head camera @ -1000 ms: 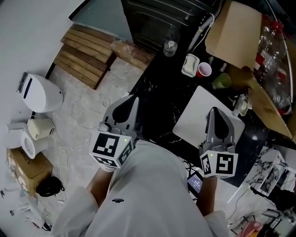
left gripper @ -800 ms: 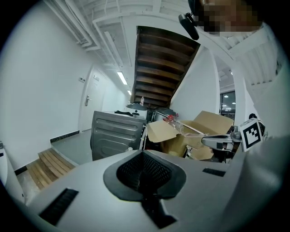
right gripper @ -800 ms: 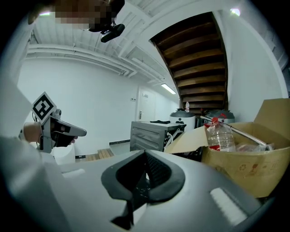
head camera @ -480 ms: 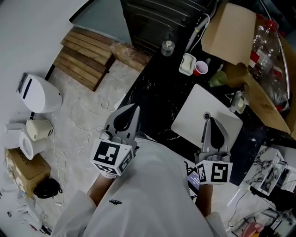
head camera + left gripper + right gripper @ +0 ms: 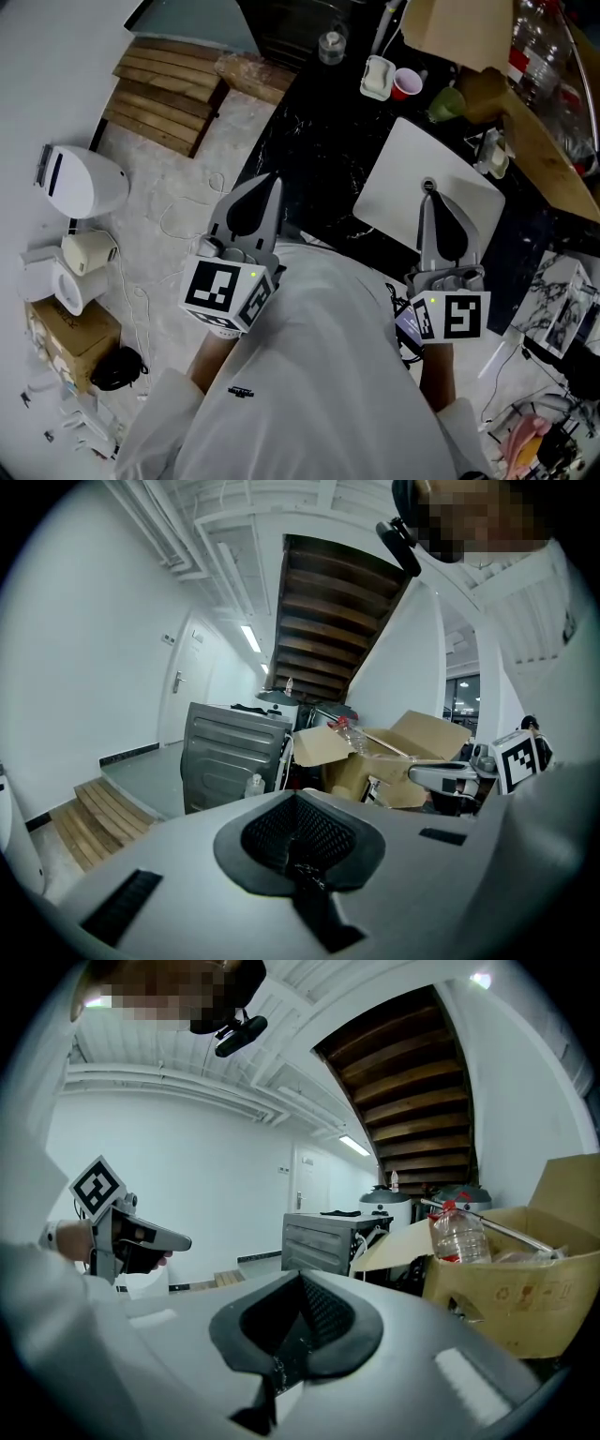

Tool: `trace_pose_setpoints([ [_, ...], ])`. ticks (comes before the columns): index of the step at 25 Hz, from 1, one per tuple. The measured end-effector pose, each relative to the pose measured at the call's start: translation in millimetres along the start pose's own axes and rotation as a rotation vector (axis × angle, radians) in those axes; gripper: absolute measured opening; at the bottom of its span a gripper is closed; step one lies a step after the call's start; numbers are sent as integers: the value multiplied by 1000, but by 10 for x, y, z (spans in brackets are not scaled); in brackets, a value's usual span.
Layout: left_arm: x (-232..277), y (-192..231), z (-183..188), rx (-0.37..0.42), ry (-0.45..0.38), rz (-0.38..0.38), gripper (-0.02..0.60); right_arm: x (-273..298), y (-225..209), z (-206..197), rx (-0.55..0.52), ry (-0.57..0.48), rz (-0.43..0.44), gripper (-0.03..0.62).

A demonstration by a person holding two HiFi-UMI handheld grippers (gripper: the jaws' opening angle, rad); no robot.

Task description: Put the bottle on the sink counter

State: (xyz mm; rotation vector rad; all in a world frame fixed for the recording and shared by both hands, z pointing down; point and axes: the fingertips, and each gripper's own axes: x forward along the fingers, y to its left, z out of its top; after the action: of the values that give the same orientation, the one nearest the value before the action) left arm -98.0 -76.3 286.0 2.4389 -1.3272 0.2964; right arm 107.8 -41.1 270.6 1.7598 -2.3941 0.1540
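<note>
Clear plastic bottles with red caps [image 5: 539,52] lie in an open cardboard box [image 5: 469,33] at the back right of the black counter [image 5: 319,141]. The right gripper view shows one such bottle [image 5: 459,1232] sticking out of that box. A small clear bottle [image 5: 330,45] stands at the counter's far edge, also visible as the small bottle [image 5: 253,785] in the left gripper view. My left gripper [image 5: 271,180] is shut and empty over the counter's left edge. My right gripper [image 5: 428,193] is shut and empty over a white square slab [image 5: 394,178].
A white soap dish [image 5: 379,77], a red cup [image 5: 408,82] and a green cup [image 5: 447,103] sit behind the white slab. A grey metal appliance [image 5: 230,752] stands at the back. Wooden steps [image 5: 164,103], a white bin [image 5: 84,183] and a floor box [image 5: 66,337] lie left.
Both grippers have moved a little forward toward the counter, the right one now reaching over the white slab. Both stay shut and empty.
</note>
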Motion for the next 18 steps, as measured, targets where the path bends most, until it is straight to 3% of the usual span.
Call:
trace_pose_setpoints([
  [18,25,-48,-15,-2,8,-28,6,-33,3,13,0,10,-18,11],
])
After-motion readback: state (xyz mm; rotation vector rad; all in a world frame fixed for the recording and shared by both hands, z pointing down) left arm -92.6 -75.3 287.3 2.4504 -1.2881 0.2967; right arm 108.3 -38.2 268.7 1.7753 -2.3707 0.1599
